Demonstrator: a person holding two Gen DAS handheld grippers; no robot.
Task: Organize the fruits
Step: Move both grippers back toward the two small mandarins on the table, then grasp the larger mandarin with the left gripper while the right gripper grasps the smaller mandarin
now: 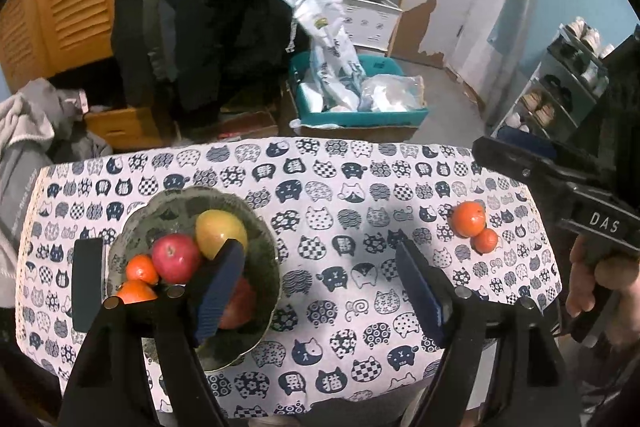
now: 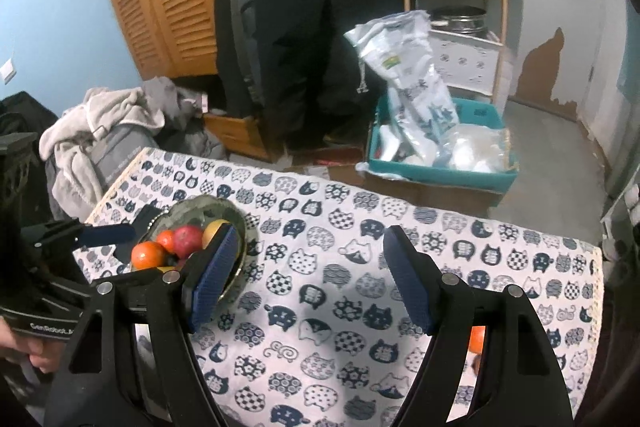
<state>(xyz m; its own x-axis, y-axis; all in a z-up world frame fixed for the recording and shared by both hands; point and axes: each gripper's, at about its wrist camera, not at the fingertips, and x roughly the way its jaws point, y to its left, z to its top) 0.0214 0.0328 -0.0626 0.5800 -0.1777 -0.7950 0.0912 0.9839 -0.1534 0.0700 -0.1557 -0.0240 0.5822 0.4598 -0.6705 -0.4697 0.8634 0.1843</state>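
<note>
A green-grey bowl [image 1: 264,247] on the left of the cat-print cloth holds a yellow fruit [image 1: 218,233], a red apple [image 1: 176,257], two oranges [image 1: 140,269] and another red fruit [image 1: 240,303]. My left gripper [image 1: 320,291] hovers open, its left finger over the bowl's right side, nothing between the pads. Two more oranges [image 1: 468,219] lie together on the cloth at the right. In the right wrist view my right gripper [image 2: 312,283] is open over bare cloth, the bowl [image 2: 236,223] beyond its left finger. One orange [image 2: 477,339] peeks from behind its right finger.
A dark flat rectangle [image 1: 86,283] lies left of the bowl. A hand [image 1: 592,279] holds the right gripper's black body [image 1: 580,203] at the table's right edge. Beyond the far edge stand a teal crate of bags [image 1: 360,115], hanging coats and a wooden shelf.
</note>
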